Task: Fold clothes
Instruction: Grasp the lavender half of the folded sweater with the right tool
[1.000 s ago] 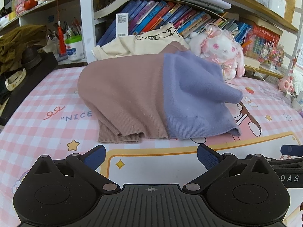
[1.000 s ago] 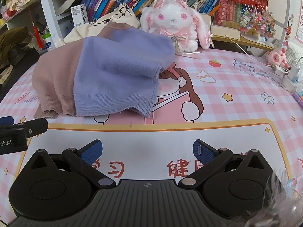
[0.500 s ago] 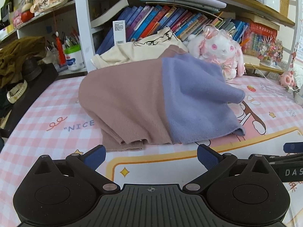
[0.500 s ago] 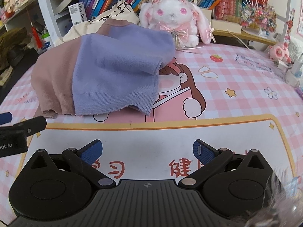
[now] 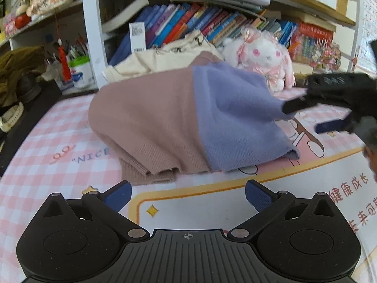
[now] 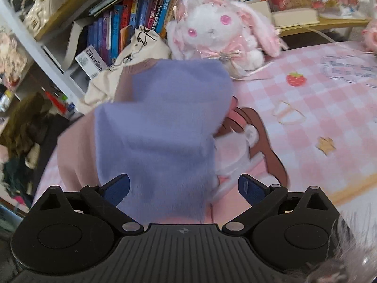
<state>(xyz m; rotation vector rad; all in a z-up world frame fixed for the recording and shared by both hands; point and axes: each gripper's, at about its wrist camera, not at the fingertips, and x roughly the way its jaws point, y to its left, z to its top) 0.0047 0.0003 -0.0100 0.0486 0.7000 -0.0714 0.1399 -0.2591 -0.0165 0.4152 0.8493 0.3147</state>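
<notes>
A folded sweater (image 5: pixel 179 122), dusty pink on the left and lavender on the right, lies on the pink checked table mat (image 5: pixel 47 155). My left gripper (image 5: pixel 187 194) is open and empty, just short of the sweater's near hem. My right gripper (image 6: pixel 183 187) is open, with the lavender part of the sweater (image 6: pixel 162 127) lying between its fingers. In the left wrist view the right gripper (image 5: pixel 308 114) reaches in from the right, its fingers at the sweater's right edge.
A white and pink plush rabbit (image 5: pixel 264 56) sits behind the sweater, in front of a shelf of books (image 5: pixel 188 23). A cream garment (image 5: pixel 165 56) lies behind the sweater. A pen cup (image 5: pixel 79 70) and dark clothes (image 5: pixel 16 75) are at the left.
My right gripper has swung up and forward to the sweater's lavender side, which now lies between its open fingers. My left gripper has edged closer to the near hem.
</notes>
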